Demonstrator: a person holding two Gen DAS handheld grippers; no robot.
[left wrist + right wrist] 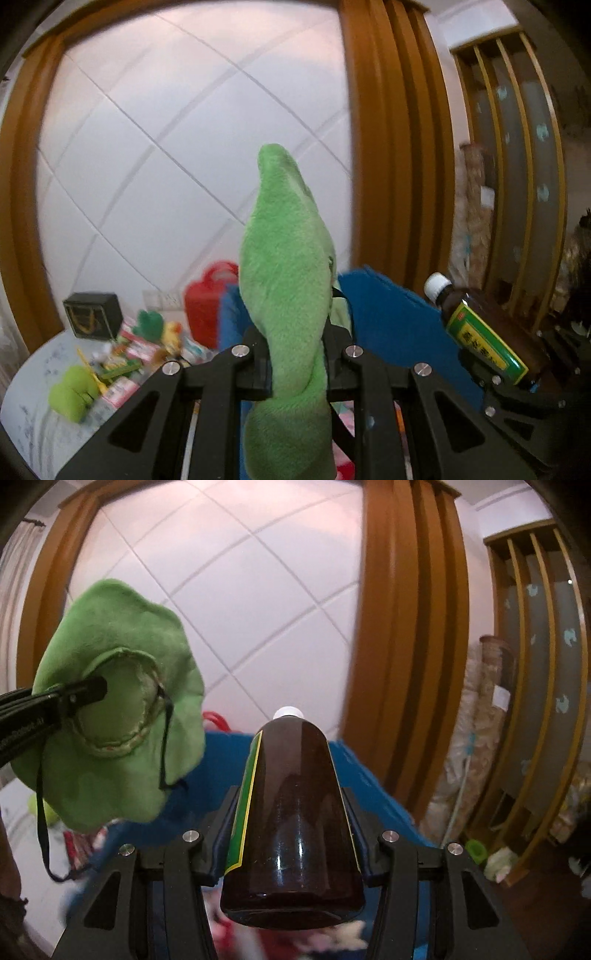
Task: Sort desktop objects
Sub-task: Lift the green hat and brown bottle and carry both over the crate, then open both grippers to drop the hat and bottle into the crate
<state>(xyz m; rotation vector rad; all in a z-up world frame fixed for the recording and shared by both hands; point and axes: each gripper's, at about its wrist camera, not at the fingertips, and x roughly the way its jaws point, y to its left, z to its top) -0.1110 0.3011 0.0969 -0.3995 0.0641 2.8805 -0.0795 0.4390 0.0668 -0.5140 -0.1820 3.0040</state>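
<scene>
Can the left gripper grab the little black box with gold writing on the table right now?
Probably not yet. The left gripper is already shut on the green plush toy, so its fingers are full. The black box sits far off to its left, beyond a pile of clutter.

Two grippers are in view: the left gripper (297,363) and the right gripper (290,843). There is one green plush toy (286,280) held up, and two more green plush pieces on the white tabletop (26,406): one lime-green plush (72,391) and one darker green plush (149,323). One brown glass bottle (291,812) with one white cap (288,712) shows. One blue bin (391,325), one red container (207,299) and one black box (92,314) stand there. The small packets are too blurred to count.
</scene>
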